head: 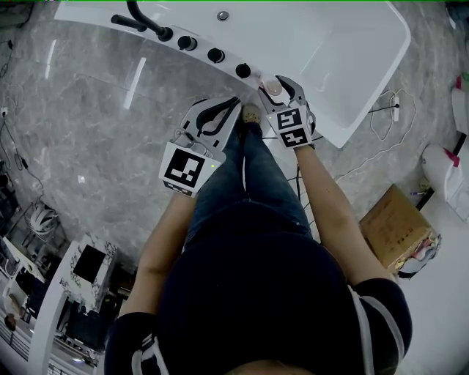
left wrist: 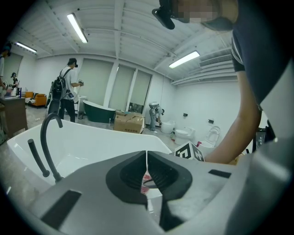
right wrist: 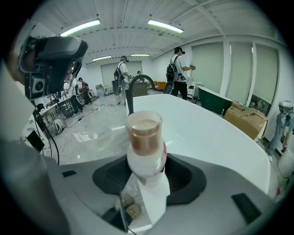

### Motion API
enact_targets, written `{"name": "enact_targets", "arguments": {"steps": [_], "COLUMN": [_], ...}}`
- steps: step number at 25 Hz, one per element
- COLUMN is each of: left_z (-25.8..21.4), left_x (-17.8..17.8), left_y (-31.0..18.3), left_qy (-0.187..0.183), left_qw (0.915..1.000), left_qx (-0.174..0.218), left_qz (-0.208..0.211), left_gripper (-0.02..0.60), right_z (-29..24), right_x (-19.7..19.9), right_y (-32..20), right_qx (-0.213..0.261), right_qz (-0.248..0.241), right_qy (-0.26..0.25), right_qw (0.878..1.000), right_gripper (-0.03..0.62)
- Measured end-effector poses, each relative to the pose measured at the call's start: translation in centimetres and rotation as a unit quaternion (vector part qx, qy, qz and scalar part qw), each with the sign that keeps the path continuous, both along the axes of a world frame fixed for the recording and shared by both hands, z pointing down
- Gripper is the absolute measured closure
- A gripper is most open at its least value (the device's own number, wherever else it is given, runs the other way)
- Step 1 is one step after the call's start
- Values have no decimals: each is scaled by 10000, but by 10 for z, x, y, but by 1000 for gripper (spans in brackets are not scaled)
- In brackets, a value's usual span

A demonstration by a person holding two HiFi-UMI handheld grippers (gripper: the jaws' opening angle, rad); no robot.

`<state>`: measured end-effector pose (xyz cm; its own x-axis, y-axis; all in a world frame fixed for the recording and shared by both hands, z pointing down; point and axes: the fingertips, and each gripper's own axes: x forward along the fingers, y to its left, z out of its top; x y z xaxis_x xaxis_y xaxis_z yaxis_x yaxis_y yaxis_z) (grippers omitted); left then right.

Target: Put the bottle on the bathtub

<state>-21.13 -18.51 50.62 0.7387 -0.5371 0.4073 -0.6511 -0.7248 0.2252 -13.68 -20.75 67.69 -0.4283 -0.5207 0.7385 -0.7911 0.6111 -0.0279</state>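
The bottle (head: 273, 88) is white with a clear brownish cap, and my right gripper (head: 278, 85) is shut on it. In the right gripper view the bottle (right wrist: 144, 137) stands upright between the jaws of that gripper (right wrist: 147, 161), cap away from the camera, with the white bathtub (right wrist: 202, 131) beyond it. In the head view the bottle hangs at the bathtub's near rim (head: 344, 132), just right of the black knobs. My left gripper (head: 229, 108) is left of it over the floor, shut with nothing in it (left wrist: 147, 161).
A black faucet (head: 146, 20) and three black knobs (head: 215, 55) sit on the tub's rim. A cardboard box (head: 396, 227) and white cables (head: 388, 117) lie on the floor to the right. People (right wrist: 177, 69) stand far behind the tub.
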Motion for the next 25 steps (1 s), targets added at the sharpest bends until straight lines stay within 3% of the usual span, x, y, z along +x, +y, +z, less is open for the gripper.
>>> {"name": "enact_targets", "arguments": {"steps": [4, 7, 10, 18, 19, 20, 21, 25], "left_z": [-2, -3, -9, -38, -45, -53, -61, -89], "left_x": [4, 6, 7, 15, 17, 21, 26, 44], "left_y": [3, 9, 14, 19, 19, 17, 11, -6], "left_qy": [23, -4, 4, 161, 209, 258, 312, 526], "left_qw": [10000, 10000, 9999, 9995, 9994, 9991, 9983, 9947], "left_qx": [42, 22, 53, 194, 221, 301, 440, 822], "left_qz": [34, 94, 148, 172, 157, 174, 225, 329], "left_gripper": [551, 551, 551, 551, 551, 551, 551, 551], "right_z": [3, 5, -3, -77, -91, -108, -126, -198], "right_x": [-2, -3, 2, 39, 43, 48, 53, 64], "right_y": [1, 9, 24, 52, 56, 54, 47, 30], "right_qx": [-187, -455, -464, -37, 61, 229, 456, 1197], "right_qz": [-5, -31, 35, 1168, 1295, 1423, 1533, 1662], "right_qy": [-188, -349, -323, -744, -801, -875, -985, -1323], "right_qw": [9996, 9984, 9984, 9904, 9883, 9857, 9822, 9698], "right_gripper": [362, 303, 293, 299, 347, 452, 506, 560]}}
